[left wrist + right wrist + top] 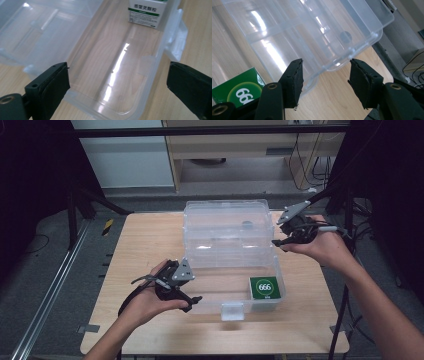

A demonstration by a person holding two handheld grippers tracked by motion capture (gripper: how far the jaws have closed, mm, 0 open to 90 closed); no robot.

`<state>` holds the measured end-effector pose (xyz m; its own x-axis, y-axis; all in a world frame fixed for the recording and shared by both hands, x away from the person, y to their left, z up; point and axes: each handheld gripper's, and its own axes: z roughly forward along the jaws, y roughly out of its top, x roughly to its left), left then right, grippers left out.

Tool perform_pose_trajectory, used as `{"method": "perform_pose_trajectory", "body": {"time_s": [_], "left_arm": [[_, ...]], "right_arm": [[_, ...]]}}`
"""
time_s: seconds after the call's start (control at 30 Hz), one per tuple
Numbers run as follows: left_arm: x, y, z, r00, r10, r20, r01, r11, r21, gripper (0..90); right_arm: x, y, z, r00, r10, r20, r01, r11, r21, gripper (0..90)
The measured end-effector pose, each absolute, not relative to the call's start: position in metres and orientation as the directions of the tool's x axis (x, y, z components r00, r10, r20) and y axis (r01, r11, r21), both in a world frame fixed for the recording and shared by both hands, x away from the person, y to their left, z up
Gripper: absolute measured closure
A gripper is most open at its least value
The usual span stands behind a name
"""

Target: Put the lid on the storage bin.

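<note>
A clear plastic box (220,282) sits mid-table with its lid (225,230) swung open and leaning back. A green carton marked 666 (265,288) lies in the box's front right corner. My left gripper (192,302) is at the box's front left wall, open; in the left gripper view its jaws (117,72) straddle that end of the box, with the carton (146,12) at the far end. My right gripper (280,234) hovers at the lid's right edge, open. In the right gripper view the lid's corner (352,47) lies just beyond the open jaws (325,67), and the carton (237,87) is lower left.
The box's white latch (233,311) hangs from its front wall near the table's front edge. Bare wooden table (145,245) lies left and right of the box. A dark stand (345,215) rises past the right edge, and a cabinet with cables (300,155) stands behind.
</note>
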<state>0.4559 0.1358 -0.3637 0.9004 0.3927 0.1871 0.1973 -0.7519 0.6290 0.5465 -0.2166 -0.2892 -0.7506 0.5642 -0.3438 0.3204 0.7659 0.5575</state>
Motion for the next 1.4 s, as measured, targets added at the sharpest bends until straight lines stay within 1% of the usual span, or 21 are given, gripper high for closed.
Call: {"method": "perform_pose_trajectory", "body": {"time_s": [0.1, 0.17, 0.27, 0.3, 0.33, 0.37, 0.4, 0.47, 0.73, 0.87, 0.9, 0.93, 0.97, 1.0, 1.03, 1.13, 1.17, 1.2, 1.23, 1.33, 1.4], "left_arm": [[0.455, 0.13, -0.368, 0.921, 0.351, 0.17, 0.185, -0.777, 0.601, 6.0], [0.456, 0.125, -0.372, 0.93, 0.329, 0.162, 0.18, -0.793, 0.582, 6.0], [0.458, 0.124, -0.374, 0.937, 0.321, 0.138, 0.184, -0.789, 0.587, 7.0], [0.459, 0.123, -0.376, 0.945, 0.304, 0.121, 0.181, -0.794, 0.581, 7.7], [0.459, 0.123, -0.376, 0.945, 0.304, 0.121, 0.181, -0.794, 0.581, 9.6], [0.459, 0.122, -0.378, 0.948, 0.295, 0.119, 0.178, -0.802, 0.57, 10.1], [0.459, 0.121, -0.38, 0.95, 0.287, 0.123, 0.175, -0.816, 0.551, 10.1], [0.458, 0.121, -0.384, 0.952, 0.277, 0.133, 0.171, -0.838, 0.518, 10.0], [0.455, 0.115, -0.389, 0.958, 0.257, 0.131, 0.162, -0.855, 0.493, 12.6], [0.457, 0.11, -0.392, 0.964, 0.234, 0.129, 0.15, -0.872, 0.466, 17.3], [0.457, 0.109, -0.391, 0.964, 0.234, 0.13, 0.15, -0.874, 0.462, 21.7], [0.457, 0.109, -0.391, 0.964, 0.232, 0.129, 0.15, -0.876, 0.458, 21.7], [0.457, 0.108, -0.39, 0.965, 0.227, 0.13, 0.146, -0.881, 0.45, 24.1], [0.457, 0.108, -0.39, 0.965, 0.227, 0.13, 0.146, -0.881, 0.45, 26.8], [0.457, 0.108, -0.39, 0.967, 0.222, 0.123, 0.146, -0.883, 0.447, 29.1], [0.457, 0.108, -0.39, 0.968, 0.216, 0.124, 0.141, -0.885, 0.444, 34.0], [0.457, 0.108, -0.391, 0.969, 0.213, 0.124, 0.139, -0.888, 0.439, 34.3], [0.457, 0.108, -0.391, 0.969, 0.213, 0.124, 0.139, -0.888, 0.439, 35.4], [0.457, 0.108, -0.391, 0.969, 0.211, 0.128, 0.136, -0.89, 0.435, 36.3], [0.458, 0.108, -0.392, 0.97, 0.208, 0.127, 0.136, -0.895, 0.426, 37.7], [0.458, 0.108, -0.394, 0.972, 0.207, 0.114, 0.141, -0.894, 0.425, 42.2]], "right_arm": [[0.553, -0.202, -0.281, -0.768, 0.529, -0.362, 0.293, 0.792, 0.535, 46.8], [0.56, -0.187, -0.274, -0.788, 0.479, -0.386, 0.25, 0.823, 0.509, 47.0], [0.565, -0.177, -0.273, -0.809, 0.449, -0.379, 0.233, 0.838, 0.493, 47.5], [0.571, -0.169, -0.275, -0.833, 0.412, -0.37, 0.224, 0.862, 0.455, 48.1], [0.571, -0.169, -0.275, -0.833, 0.412, -0.37, 0.224, 0.862, 0.455, 48.1], [0.578, -0.163, -0.28, -0.849, 0.377, -0.371, 0.215, 0.887, 0.408, 48.2], [0.578, -0.163, -0.28, -0.849, 0.377, -0.371, 0.215, 0.887, 0.408, 48.2], [0.583, -0.158, -0.285, -0.854, 0.345, -0.388, 0.21, 0.913, 0.349, 48.9], [0.593, -0.152, -0.294, -0.888, 0.259, -0.38, 0.158, 0.948, 0.277, 55.9], [0.594, -0.147, -0.298, -0.898, 0.216, -0.383, 0.129, 0.962, 0.239, 58.8], [0.595, -0.144, -0.299, -0.9, 0.201, -0.388, 0.119, 0.967, 0.225, 61.4], [0.595, -0.144, -0.299, -0.9, 0.201, -0.388, 0.119, 0.967, 0.225, 61.4], [0.596, -0.141, -0.299, -0.905, 0.191, -0.381, 0.111, 0.969, 0.221, 64.8], [0.596, -0.141, -0.299, -0.905, 0.191, -0.381, 0.111, 0.969, 0.221, 64.8], [0.596, -0.139, -0.3, -0.908, 0.176, -0.379, 0.102, 0.973, 0.207, 67.8], [0.596, -0.138, -0.301, -0.907, 0.16, -0.39, 0.09, 0.977, 0.192, 70.7], [0.597, -0.138, -0.3, -0.905, 0.157, -0.395, 0.087, 0.978, 0.19, 74.8], [0.597, -0.138, -0.3, -0.905, 0.157, -0.395, 0.087, 0.978, 0.19, 74.8], [0.599, -0.138, -0.3, -0.904, 0.157, -0.397, 0.088, 0.978, 0.188, 78.0], [0.6, -0.138, -0.3, -0.905, 0.152, -0.398, 0.081, 0.979, 0.189, 79.0], [0.6, -0.138, -0.3, -0.905, 0.149, -0.397, 0.078, 0.979, 0.19, 79.4]]}}
